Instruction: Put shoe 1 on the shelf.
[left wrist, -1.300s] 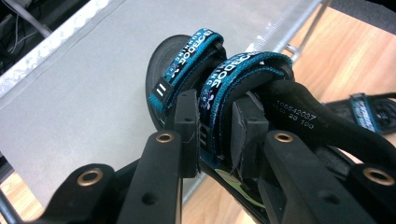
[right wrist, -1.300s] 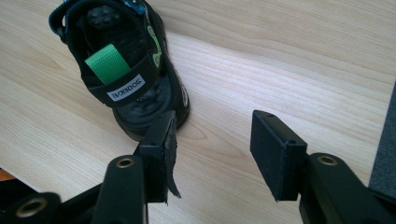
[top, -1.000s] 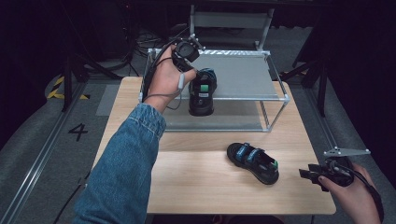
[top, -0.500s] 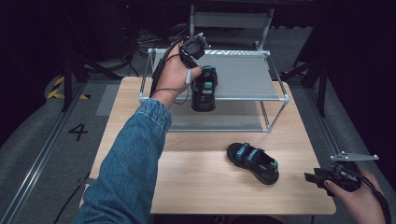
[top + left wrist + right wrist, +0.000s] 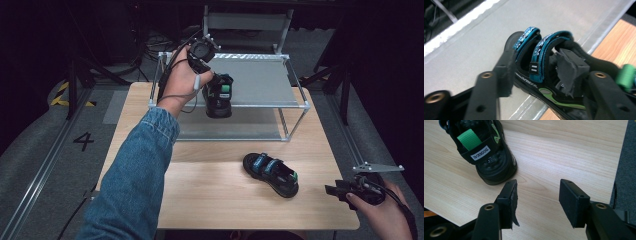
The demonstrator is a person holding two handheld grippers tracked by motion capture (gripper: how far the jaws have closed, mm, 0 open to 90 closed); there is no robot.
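Note:
A black sandal with blue straps (image 5: pixel 220 95) (image 5: pixel 540 57) sits at the front edge of the rack's upper grey shelf (image 5: pixel 260 82), partly over the front rail. My left gripper (image 5: pixel 214 82) (image 5: pixel 539 67) reaches down over it. Its jaws have just been opening and stand apart, with the sandal still between them. One pad is beside the sole, the other inside by the footbed. The matching sandal (image 5: pixel 271 174) (image 5: pixel 486 152) lies on the wooden table (image 5: pixel 215 195). My right gripper (image 5: pixel 332 190) (image 5: pixel 537 195) is open and empty, just short of that sandal's heel.
The metal-framed rack stands at the back of the table, with a lower shelf (image 5: pixel 235 127) under the upper one. My right hand is near the table's front right corner (image 5: pixel 350 220). Dark floor and stands surround the table.
The left hand and its sandal have edged slightly to the right at the shelf's front edge. The right hand has kept its place.

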